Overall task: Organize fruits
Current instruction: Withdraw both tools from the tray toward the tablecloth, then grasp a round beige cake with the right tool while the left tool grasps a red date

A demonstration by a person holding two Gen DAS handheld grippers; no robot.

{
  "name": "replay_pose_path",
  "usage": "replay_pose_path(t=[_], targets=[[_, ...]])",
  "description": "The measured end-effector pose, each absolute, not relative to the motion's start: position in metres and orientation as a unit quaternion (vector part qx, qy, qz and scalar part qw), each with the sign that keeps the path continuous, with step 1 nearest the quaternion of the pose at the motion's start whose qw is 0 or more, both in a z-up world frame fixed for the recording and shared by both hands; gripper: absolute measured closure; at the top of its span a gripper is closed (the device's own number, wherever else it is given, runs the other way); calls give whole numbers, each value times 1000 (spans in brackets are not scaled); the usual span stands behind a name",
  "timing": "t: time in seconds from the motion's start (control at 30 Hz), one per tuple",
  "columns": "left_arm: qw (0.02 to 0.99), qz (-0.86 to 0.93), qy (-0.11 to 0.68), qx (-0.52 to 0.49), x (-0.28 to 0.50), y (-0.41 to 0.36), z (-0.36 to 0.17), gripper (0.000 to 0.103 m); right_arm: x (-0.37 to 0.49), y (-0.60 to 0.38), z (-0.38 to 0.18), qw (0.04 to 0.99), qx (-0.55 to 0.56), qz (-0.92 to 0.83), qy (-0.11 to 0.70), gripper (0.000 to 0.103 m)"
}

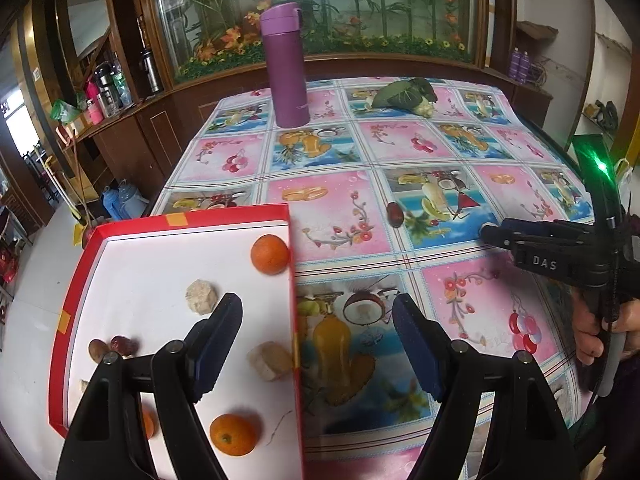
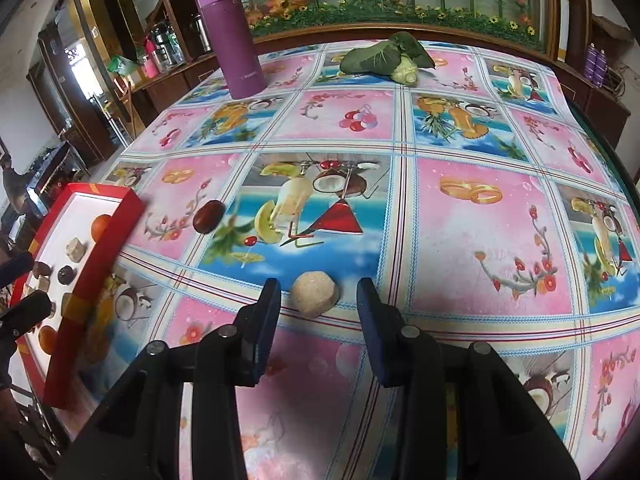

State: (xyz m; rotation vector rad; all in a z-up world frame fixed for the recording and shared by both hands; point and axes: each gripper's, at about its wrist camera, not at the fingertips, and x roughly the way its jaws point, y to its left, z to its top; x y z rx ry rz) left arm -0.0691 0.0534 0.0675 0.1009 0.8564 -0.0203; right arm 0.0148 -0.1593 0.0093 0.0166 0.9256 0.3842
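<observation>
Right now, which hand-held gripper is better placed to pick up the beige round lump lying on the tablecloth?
The right hand-held gripper: its open jaws already frame the beige round lump. The left hand-held gripper hovers open over the red tray's edge.

**Handheld tongs: build and markings**

Left tongs: black angular plastic arms, round silver pivot pins, dark blue textured pads. Right tongs: same black arms, silver pins, blue pads. From the left wrist view, white "DAS" lettering on black housing, green indicator light, grey handle, hand on grip.
</observation>
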Motion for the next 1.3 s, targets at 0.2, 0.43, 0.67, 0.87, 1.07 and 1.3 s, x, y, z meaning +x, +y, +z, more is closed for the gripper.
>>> replay_pose_path(t=[0.2, 0.43, 0.67, 0.87, 1.07, 1.3], targets=[[903, -25, 425, 55, -47, 42, 65, 26, 14, -147, 7, 883, -32, 169, 437, 75], [892, -32, 449, 50, -9, 26, 56, 26, 19, -171, 19, 892, 25, 146, 428, 76], [882, -40, 464, 68, 31, 0, 39, 26, 25, -208, 33, 894, 114, 119, 417, 76], [877, -38, 475, 71, 49, -9, 26, 38, 23, -210, 36, 893, 123, 125, 414, 76], [870, -33, 488, 61, 58, -11, 16, 48, 21, -208, 37, 892, 124, 134, 414, 76], [869, -46, 491, 40, 63, -12, 12, 71, 20, -202, 36, 892, 113, 138, 415, 76]])
